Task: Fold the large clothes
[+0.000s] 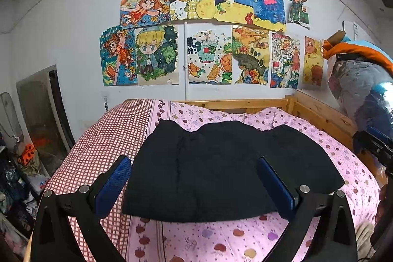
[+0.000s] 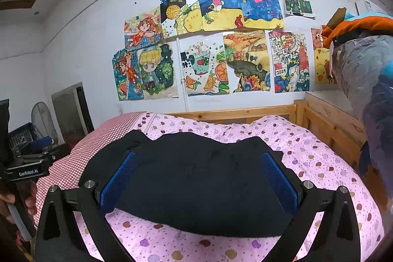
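Left gripper (image 1: 196, 178) and right gripper (image 2: 199, 178) (both spread wide) hover above folded black garment (image 1: 221, 168).

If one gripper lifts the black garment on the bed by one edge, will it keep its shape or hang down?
The black garment would probably droop: its far edge already lies in soft waves. It seems folded into layers, so these may slide open when lifted. On the soft pink bedcover, a push would likely bunch it rather than slide it.

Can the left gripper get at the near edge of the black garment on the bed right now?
Probably yes. The left gripper is open, its fingers wide above the black garment, and nothing lies between them and its near edge on the pink bedsheet.
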